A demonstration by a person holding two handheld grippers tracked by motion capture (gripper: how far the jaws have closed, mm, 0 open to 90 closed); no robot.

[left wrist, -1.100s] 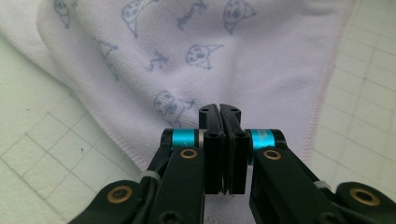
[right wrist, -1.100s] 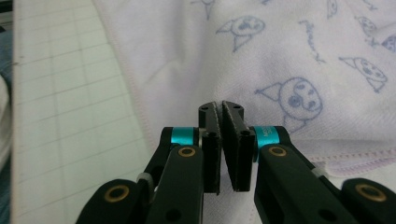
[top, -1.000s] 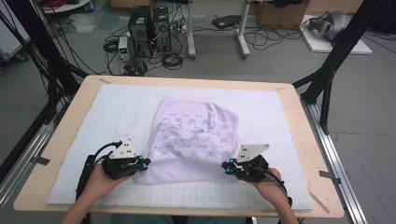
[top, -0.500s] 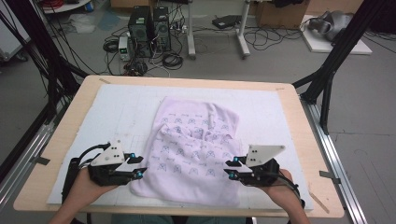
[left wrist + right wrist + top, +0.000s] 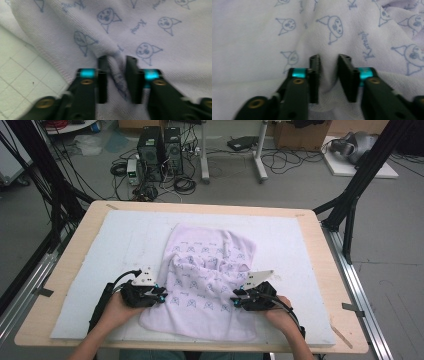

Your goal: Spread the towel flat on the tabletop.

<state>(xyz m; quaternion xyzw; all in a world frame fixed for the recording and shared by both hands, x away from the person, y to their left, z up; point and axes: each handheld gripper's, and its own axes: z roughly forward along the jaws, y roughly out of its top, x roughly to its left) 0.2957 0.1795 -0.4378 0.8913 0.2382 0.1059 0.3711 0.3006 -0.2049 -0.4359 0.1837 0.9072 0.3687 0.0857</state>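
A pale lilac cloth (image 5: 210, 270) printed with small blue cartoon faces lies rumpled on the white mat, its near edge close to the table's front. My left gripper (image 5: 162, 296) rests on the cloth's left side and my right gripper (image 5: 234, 301) on its right side, both pointing inward. In the left gripper view the jaws (image 5: 116, 60) have just been closing and pinch a raised ridge of the cloth (image 5: 150, 30). In the right gripper view the jaws (image 5: 329, 58) have also just been closing, with a hump of cloth (image 5: 249, 45) squeezed between them.
A white gridded mat (image 5: 115, 240) covers the wooden table (image 5: 70, 270). Black frame poles (image 5: 350, 205) stand at both far corners. Computer towers (image 5: 159, 145) and cables lie on the floor beyond the far edge.
The cloth's near edge has been dragged toward the front of the table. Both hands drew back, then came forward again, and now sit farther in on the cloth.
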